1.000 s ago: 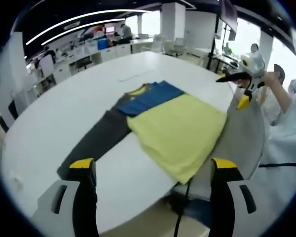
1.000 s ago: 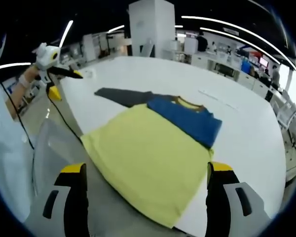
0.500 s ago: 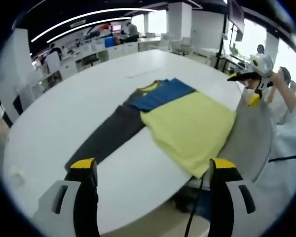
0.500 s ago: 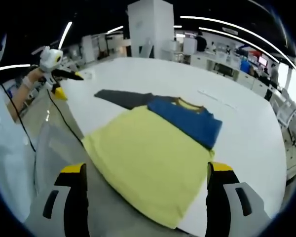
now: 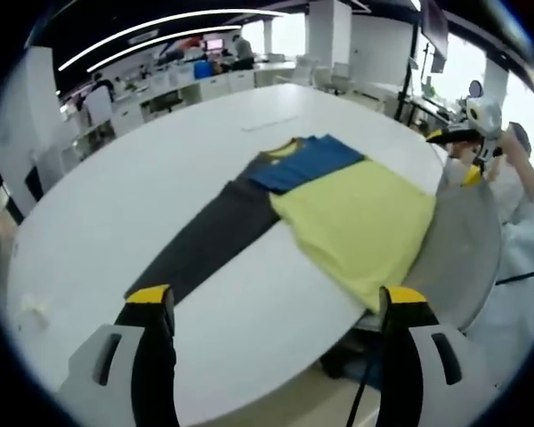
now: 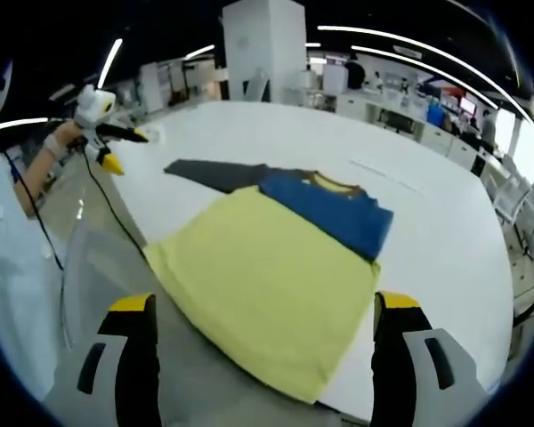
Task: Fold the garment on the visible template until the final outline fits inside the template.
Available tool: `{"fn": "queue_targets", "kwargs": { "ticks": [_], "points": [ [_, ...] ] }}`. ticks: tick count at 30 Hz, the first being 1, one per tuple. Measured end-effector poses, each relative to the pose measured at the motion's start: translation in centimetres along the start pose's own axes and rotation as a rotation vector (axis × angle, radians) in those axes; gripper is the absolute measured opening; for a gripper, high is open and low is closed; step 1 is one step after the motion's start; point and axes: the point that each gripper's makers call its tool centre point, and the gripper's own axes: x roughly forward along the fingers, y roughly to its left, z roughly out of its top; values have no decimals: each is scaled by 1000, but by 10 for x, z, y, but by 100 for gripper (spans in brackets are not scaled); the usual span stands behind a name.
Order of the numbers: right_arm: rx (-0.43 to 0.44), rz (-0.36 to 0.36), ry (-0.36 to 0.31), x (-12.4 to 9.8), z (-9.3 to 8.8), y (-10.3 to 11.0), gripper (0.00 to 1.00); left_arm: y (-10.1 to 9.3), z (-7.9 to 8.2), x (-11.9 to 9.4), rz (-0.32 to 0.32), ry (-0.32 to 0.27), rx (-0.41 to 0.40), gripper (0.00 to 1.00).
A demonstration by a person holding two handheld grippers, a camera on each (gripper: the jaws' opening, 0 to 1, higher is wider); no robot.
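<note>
The garment, a yellow, blue and dark grey cloth top, lies flat on your round white desk; your left hand-held gripper and right hand-held gripper hover above, jaws apart.

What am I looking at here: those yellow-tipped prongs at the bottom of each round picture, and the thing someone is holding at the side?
The prongs are the two jaws of a hand-held gripper; a person carries one in each hand, each with a fisheye camera looking along its jaws. The left gripper and the right gripper both stand open, holding nothing. The object at the side is simply the other gripper: the right one appears in the left gripper view, the left one in the right gripper view. On the large round white table lies a garment with a yellow body, a blue folded upper part and a dark grey sleeve stretched out flat.
</note>
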Motion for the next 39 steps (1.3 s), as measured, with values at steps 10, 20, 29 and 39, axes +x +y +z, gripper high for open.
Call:
{"fn": "queue_targets", "kwargs": {
  "ticks": [10, 20, 29, 39],
  "points": [
    [19, -25, -2, -5, -1, -3, 100, 14, -2, 4, -7, 6, -5, 94],
    [16, -62, -3, -8, 2, -10, 100, 29, -13, 5, -2, 18, -24, 96],
    [31, -79, 6, -3, 0, -4, 100, 47, -18, 5, -8, 20, -30, 98],
    [51, -129, -5, -5, 4, -5, 100, 63, -22, 9, -30, 12, -13, 100]
  ]
}}
